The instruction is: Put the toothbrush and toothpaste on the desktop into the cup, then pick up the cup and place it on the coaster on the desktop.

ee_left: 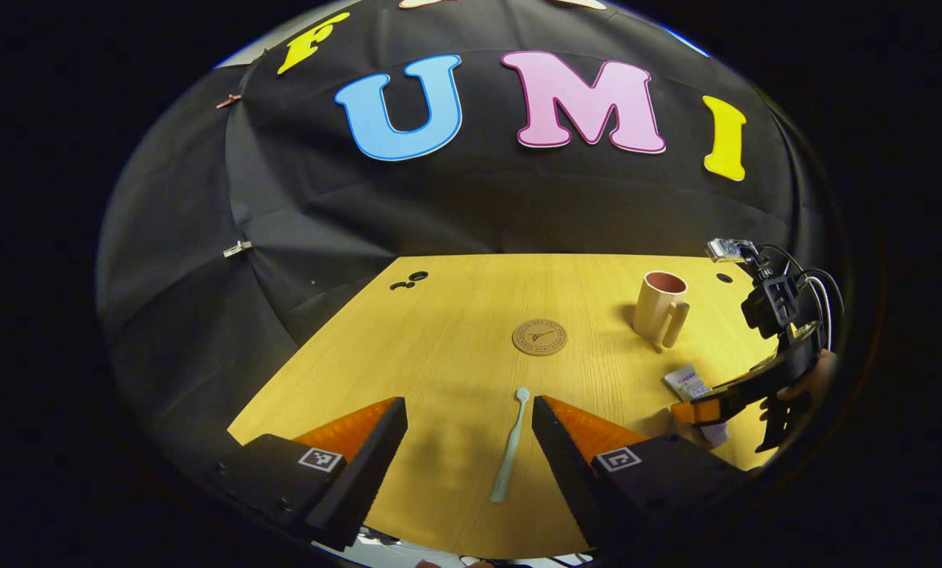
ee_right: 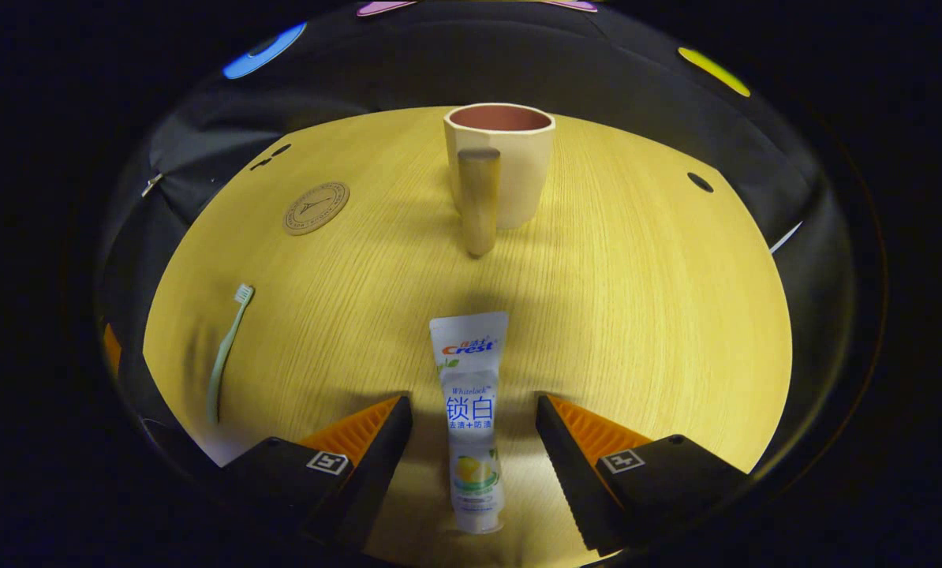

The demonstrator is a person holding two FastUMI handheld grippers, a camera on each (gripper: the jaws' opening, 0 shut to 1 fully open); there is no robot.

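Note:
A pale green toothbrush [ee_left: 511, 446] lies flat on the wooden desktop [ee_left: 455, 315], between the fingers of my open left gripper [ee_left: 469, 410], closer to the right finger. The white toothpaste tube [ee_right: 471, 418] lies flat between the fingers of my open right gripper [ee_right: 473, 406], untouched on either side. A beige cup [ee_right: 500, 162] with a dark red inside stands upright beyond the tube, handle toward me. The round brown coaster [ee_left: 540, 337] lies mid-table. In the left gripper view the cup [ee_left: 660, 308] stands at the right, with the right gripper [ee_left: 696, 412] over the tube [ee_left: 688, 384].
The black cloth wall rises behind the desktop's far edge. Small dark holes [ee_left: 408, 280] mark the table's far left corner, another hole [ee_right: 700, 182] lies at the far right. The toothbrush [ee_right: 226, 351] lies left of the tube in the right gripper view, with the coaster [ee_right: 316, 207] beyond it.

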